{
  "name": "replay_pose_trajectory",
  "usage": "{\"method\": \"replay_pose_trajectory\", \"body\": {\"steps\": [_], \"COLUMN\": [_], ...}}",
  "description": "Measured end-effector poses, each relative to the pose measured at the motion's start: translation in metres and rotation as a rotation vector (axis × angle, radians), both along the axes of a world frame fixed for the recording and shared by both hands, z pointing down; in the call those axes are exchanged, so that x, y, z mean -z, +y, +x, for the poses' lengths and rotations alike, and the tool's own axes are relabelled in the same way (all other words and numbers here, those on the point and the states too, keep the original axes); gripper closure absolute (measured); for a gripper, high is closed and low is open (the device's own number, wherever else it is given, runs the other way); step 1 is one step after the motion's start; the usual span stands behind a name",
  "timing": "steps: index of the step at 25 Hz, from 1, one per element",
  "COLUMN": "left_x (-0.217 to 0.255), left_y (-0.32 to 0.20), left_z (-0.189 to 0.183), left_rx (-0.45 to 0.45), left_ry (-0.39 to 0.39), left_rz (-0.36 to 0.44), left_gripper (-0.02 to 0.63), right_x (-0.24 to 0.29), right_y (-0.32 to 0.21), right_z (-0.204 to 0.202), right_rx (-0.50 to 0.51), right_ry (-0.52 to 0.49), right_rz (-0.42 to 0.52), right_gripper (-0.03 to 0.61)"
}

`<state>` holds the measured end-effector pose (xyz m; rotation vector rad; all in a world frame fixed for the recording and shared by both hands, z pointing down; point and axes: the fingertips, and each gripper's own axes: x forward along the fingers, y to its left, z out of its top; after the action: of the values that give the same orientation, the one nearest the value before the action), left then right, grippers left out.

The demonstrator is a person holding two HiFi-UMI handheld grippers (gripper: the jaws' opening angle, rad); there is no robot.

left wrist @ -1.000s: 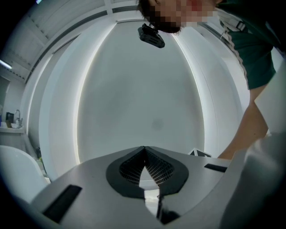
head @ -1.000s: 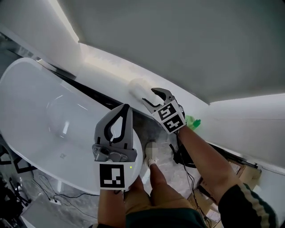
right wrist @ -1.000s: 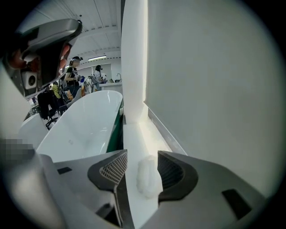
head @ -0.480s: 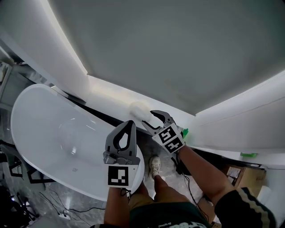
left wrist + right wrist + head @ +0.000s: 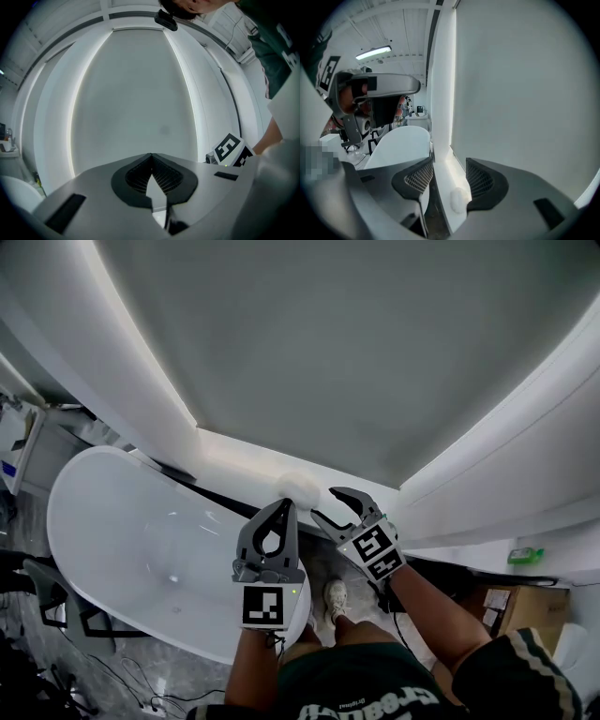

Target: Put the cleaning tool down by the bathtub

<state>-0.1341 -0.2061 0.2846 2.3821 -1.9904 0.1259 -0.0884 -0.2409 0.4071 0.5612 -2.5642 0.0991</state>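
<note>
- My right tongs [image 5: 328, 504] gape wide and hold nothing. The round white fluffy cleaning pad [image 5: 298, 487] lies just beyond their tips, on the white ledge [image 5: 230, 457] behind the white oval bathtub [image 5: 131, 540].
- My left tongs [image 5: 284, 504] are pressed together and empty, over the bathtub's end, near the pad.

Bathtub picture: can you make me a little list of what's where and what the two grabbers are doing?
Bathtub: white, on the left
Cleaning tool: white, lying on the ledge between tub and wall
Right gripper: open, close to the tool, not gripping it
Left gripper: shut, holding nothing
Job: tool looks put down
</note>
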Motion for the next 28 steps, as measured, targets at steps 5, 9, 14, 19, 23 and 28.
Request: {"method": "replay_pose_trajectory", "body": {"steps": [5,9,14,19,23,28], "left_x": [0.031,0.048,0.067,0.086,0.094,0.099], "left_y": [0.004,0.007,0.013,0.016,0.024,0.031], "left_z": [0.007,0.013,0.014,0.013,0.012,0.007], "left_rx": [-0.027,-0.050,-0.067,-0.066,-0.064,-0.070], "left_ry": [-0.036,-0.059,-0.068,-0.087,-0.063,-0.079], "left_rz": [0.032,0.043,0.052,0.085,0.091,0.094], "left_gripper": [0.604,0.604,0.604,0.604,0.604,0.604], "right_x": [0.055,0.093,0.137,0.172,0.188,0.202], "right_y": [0.012,0.018,0.026,0.038,0.046,0.058], "right_z": [0.013,0.016,0.015,0.015,0.020,0.021], "right_rx": [-0.016,-0.014,-0.011,0.035,0.069,0.114], "right_ry": [-0.072,-0.135,-0.212,-0.262,-0.302,-0.349], "right_rz": [0.043,0.075,0.132,0.213,0.251,0.279], "right_gripper": [0.353,0.354,0.354,0.354,0.354,0.354]}}
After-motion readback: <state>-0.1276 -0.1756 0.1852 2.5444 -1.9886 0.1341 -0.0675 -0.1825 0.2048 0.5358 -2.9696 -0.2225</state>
